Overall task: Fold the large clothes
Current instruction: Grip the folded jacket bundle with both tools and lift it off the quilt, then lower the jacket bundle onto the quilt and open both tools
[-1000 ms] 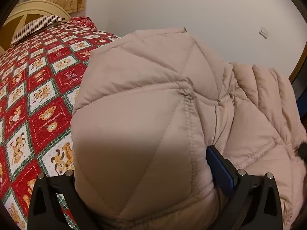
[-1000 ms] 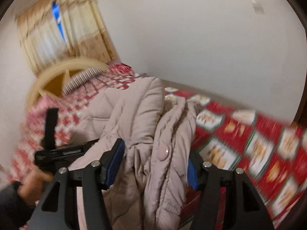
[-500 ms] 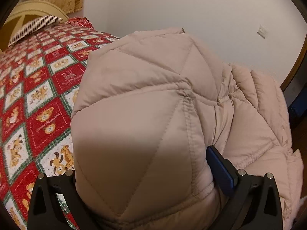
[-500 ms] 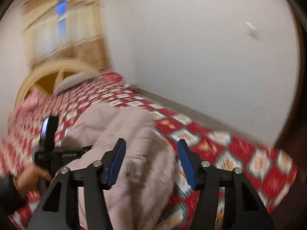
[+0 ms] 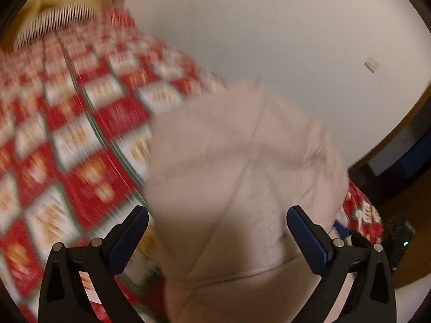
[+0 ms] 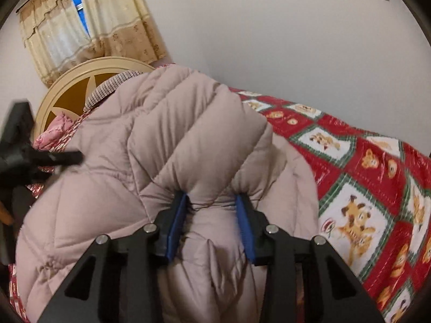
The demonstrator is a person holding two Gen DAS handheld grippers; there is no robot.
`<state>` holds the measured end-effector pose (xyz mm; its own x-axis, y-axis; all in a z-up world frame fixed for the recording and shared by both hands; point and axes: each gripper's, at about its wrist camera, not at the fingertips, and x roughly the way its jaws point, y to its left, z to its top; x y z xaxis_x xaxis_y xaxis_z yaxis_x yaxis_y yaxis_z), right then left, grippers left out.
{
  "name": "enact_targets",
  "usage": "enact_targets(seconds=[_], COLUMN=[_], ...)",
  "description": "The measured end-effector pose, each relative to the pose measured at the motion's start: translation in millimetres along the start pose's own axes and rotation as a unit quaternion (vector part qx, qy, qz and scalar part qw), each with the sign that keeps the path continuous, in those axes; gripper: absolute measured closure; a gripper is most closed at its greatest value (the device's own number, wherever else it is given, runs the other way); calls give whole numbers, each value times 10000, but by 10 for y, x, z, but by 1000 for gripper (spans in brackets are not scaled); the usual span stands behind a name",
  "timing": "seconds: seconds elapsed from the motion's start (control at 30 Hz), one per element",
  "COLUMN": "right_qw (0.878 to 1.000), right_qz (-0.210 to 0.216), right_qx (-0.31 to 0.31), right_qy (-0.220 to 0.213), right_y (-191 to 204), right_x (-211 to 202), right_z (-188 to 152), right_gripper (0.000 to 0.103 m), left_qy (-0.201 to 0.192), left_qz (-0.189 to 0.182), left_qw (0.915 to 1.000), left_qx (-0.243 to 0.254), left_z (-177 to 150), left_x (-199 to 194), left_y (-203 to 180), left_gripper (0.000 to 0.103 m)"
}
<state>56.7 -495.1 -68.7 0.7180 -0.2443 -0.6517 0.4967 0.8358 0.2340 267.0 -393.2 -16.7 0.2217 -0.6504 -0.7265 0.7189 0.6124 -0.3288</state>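
Right gripper [image 6: 211, 202] is pinching a thick fold of the beige padded coat [image 6: 167, 145] between its blue pads [image 6: 176, 223], jaws narrowed onto the fabric. Left gripper [image 5: 216, 216] is standing with its jaws wide apart, the coat bulging between the fingers; whether they are touching it is blurred. Beyond, the coat is lying heaped on the red patterned bedspread [image 6: 358, 167], with the headboard [image 6: 67, 86] and curtains [image 6: 89, 24] showing farther back.

Jacket [image 6: 167, 145] lies on the bed [image 6: 350, 145] — headboard [image 6: 67, 91] behind, wall [image 6: 269, 32] right.
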Motion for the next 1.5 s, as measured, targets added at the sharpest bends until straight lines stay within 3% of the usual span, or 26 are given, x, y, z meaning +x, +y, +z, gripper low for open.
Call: enact_targets(seconds=[0.1, 0.2, 0.27, 0.33, 0.4, 0.6, 0.77, 0.9, 1.03, 1.23, 1.37, 1.5], right_qw=[9998, 9998, 9998, 9997, 9995, 9990, 9973, 9957, 9970, 9975, 9965, 9957], right_qz=[-168, -186, -190, -234, -266, -389, -633, -879, -585, -647, -732, -796], right_qx=[-129, -102, -48, -52, -98, -159, -335, -128, 404, 95, 128, 209], right_qy=[22, 30, 53, 77, 106, 172, 142, 261, 293, 255, 374, 435], right_y=[128, 163, 161, 176, 197, 234, 303, 266, 219, 457, 513, 538], right_x=[-46, -52, -63, -49, -33, 21, -41, -230, -669, -1251, -1567, -1822], right_z=[15, 25, 13, 3, 9, 14, 12, -2, -107, -502, -764, -911], right_gripper=[63, 63, 63, 63, 63, 63, 61, 36, 29, 9, 7, 7], left_qy=[-503, -345, -230, -28, -196, -539, -222, -216, -351, -274, -171, 84], left_qz=[147, 248, 341, 570, 831, 1144, 1218, 1338, 1456, 1532, 1576, 1847], left_qw=[9977, 9924, 9901, 9888, 9852, 9777, 9801, 9798, 9819, 9818, 9813, 9744], left_qx=[437, 1153, 1344, 1380, 1486, 1678, 1552, 1469, 1156, 1085, 1088, 1282], left_z=[62, -107, -308, -506, -641, -779, -763, -886, -1096, -1398, -1652, -1952], left_x=[-344, -277, -91, 143, 239, 388, 281, -9, -325, -622, -818, -936], left_y=[-323, -790, -949, -961, -960, -913, -925, -989, -986, -996, -978, -997], left_gripper=[1, 1, 1, 1, 1, 1, 1, 1, 1, 1, 1, 1])
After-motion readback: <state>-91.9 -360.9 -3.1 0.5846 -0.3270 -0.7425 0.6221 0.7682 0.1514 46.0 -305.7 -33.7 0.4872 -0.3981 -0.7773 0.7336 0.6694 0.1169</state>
